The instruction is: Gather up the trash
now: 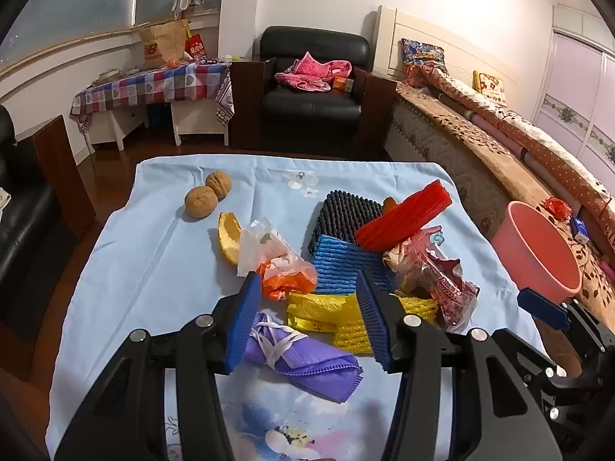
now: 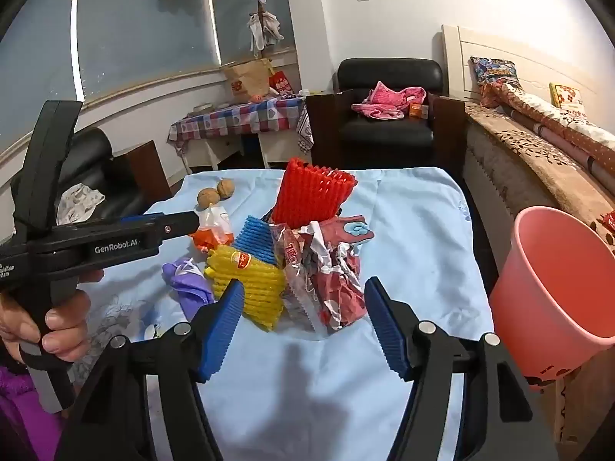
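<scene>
A heap of trash lies on the light-blue cloth point(image 1: 153, 269): a clear bag with orange scraps point(image 1: 276, 265), blue foam net point(image 1: 338, 265), black foam net point(image 1: 346, 215), red foam net point(image 1: 403, 219), red snack wrapper point(image 1: 434, 269), yellow foam net point(image 1: 349, 330), purple folded piece point(image 1: 307, 361) and orange peel point(image 1: 227, 238). Two walnuts point(image 1: 200, 201) sit at the far left. My left gripper point(image 1: 306, 284) hovers open over the near side of the heap, touching nothing. My right gripper point(image 2: 303, 288) stands open before the red wrapper point(image 2: 338, 280) and yellow net point(image 2: 250, 280). The pink bucket point(image 2: 553, 288) is at the right.
A hand point(image 2: 61, 322) holds the left gripper's handle at the left of the right wrist view. Beyond the table stand a black armchair point(image 1: 311, 88) with pink clothes, a checked-cloth side table point(image 1: 153, 88) and a black sofa point(image 1: 23, 211). A bed point(image 1: 499, 146) runs along the right.
</scene>
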`<state>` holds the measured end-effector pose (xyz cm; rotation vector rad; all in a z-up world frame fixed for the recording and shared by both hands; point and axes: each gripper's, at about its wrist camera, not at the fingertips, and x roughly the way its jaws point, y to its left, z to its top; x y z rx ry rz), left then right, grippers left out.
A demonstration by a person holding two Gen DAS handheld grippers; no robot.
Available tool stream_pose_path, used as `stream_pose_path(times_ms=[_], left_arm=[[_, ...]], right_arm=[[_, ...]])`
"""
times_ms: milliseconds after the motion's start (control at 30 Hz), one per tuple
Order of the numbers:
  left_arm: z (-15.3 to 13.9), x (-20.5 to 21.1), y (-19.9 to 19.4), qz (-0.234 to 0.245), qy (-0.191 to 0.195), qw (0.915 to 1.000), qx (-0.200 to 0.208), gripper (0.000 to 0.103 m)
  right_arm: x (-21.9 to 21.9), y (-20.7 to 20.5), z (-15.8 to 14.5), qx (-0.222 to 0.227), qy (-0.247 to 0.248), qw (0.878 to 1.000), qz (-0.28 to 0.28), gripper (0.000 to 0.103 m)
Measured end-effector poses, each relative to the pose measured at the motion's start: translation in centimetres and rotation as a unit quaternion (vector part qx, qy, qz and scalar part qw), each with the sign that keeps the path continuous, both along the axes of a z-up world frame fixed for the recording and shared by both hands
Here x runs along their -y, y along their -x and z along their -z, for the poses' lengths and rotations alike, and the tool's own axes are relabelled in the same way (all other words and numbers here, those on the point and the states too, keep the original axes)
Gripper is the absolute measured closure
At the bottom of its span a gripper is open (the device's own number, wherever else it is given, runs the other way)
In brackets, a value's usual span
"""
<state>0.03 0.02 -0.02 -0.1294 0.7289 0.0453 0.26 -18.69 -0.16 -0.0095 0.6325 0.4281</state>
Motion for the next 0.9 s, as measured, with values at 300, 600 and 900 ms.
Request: stream_pose_path(times_ms=[300, 600, 900], left_arm=[[0.0, 0.0, 0.0, 0.0, -0.001, 1.0, 0.0, 0.051], [0.1, -0.1, 0.2, -0.006, -0.001, 1.0, 0.001, 0.051], [0.2, -0.1, 0.2, -0.006, -0.003, 1.0, -0.002, 0.051]], right_arm=[[0.7, -0.6, -0.2, -0.007, -0.009, 1.0, 0.003, 0.038], [1.2, -0.6, 0.2, -0.011, -0.014, 1.0, 0.026, 0.038], [1.5, -0.9, 0.3, -0.014, -0.017, 0.999, 0.035, 0.038]])
